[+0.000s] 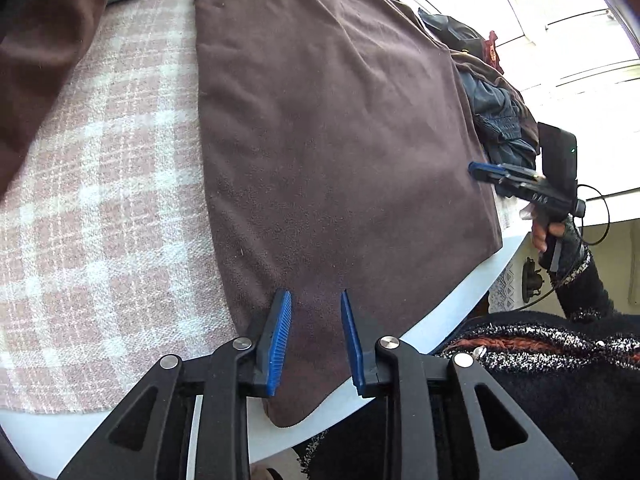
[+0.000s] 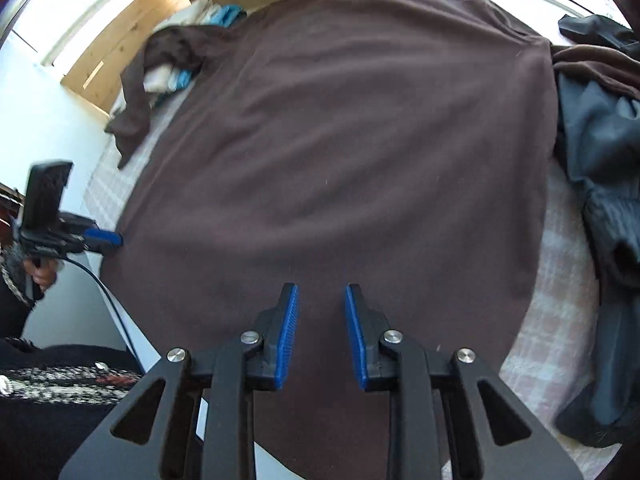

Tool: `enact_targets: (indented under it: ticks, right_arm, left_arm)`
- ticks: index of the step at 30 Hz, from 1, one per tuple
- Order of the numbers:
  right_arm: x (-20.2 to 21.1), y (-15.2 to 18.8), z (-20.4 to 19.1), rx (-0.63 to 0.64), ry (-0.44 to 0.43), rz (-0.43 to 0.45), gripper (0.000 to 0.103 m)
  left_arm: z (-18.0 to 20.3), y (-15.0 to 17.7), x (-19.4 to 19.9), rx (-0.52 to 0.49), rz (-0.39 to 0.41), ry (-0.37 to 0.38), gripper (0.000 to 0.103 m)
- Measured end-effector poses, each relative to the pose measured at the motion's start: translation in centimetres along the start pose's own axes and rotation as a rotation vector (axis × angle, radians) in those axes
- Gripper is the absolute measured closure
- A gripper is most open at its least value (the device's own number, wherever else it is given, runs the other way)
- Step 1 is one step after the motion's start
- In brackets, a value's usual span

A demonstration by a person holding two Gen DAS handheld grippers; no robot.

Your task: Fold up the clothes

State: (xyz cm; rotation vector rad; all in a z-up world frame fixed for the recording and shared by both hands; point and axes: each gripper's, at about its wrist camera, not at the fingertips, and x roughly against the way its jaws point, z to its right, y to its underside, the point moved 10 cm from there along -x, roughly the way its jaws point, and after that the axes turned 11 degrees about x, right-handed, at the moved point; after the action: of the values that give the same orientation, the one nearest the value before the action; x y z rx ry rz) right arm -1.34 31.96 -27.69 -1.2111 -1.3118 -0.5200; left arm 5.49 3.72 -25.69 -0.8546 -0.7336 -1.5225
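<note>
**Brown fleece garment spread flat, both grippers at its near hem**

A dark brown fleece garment (image 2: 340, 152) lies flat on a pink-and-white checked cloth (image 1: 100, 184) covering a white table (image 1: 440, 320). Its long axis runs away from the person: hem at the near table edge, shoulders at the far end. One sleeve (image 2: 136, 96) trails off to the left over a small stack of white and blue folded items (image 2: 180, 76).

The left gripper (image 1: 316, 300) sits above the near left corner of the hem, jaws parted narrowly, nothing between them. The right gripper (image 2: 322, 292) is over the hem further right, jaws likewise narrowly parted and empty.

A heap of dark grey-blue clothing (image 2: 600, 200) lies just beside the garment's right edge.

No containers in view.
</note>
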Motion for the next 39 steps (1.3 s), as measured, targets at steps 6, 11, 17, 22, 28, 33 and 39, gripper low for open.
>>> enact_targets:
  ticks: [6,11,17,22,28,33,39]
  right_arm:
    - [4.4,5.7,1.9,-0.12,0.146,-0.01,0.074]
    - [7.7,10.7,3.9,-0.345,0.128,0.06,0.056]
    - [6.3,12.9,2.9,-0.397,0.079,0.031,0.056]
    - [5.3,13.1,1.5,-0.357,0.043,0.013,0.056]
    - [5.6,13.0,0.9,-0.387,-0.087,0.064,0.093]
    - [8.1,11.5,1.6,-0.428,-0.151,0.166,0.093]
    - [9.8,7.1,4.2,-0.468,-0.155,0.257,0.093]
  left_arm:
    - [-1.8,1.7,2.0,-0.01,0.012,-0.047,0.073]
    - [-2.5,3.8,2.5,0.03,0.007,-0.029,0.058]
    - [-2.6,5.1,0.5,0.018,-0.049,-0.062,0.06]
    - [-2.1,5.5,0.2,-0.002,-0.043,-0.027,0.095]
    - [-1.1,4.4,3.1,0.044,0.03,0.12,0.095]
    - [-0.1,1.4,5.9,0.043,0.125,0.173,0.096]
    - [0.5,-4.6,7.3,0.011,0.207,0.143,0.096]
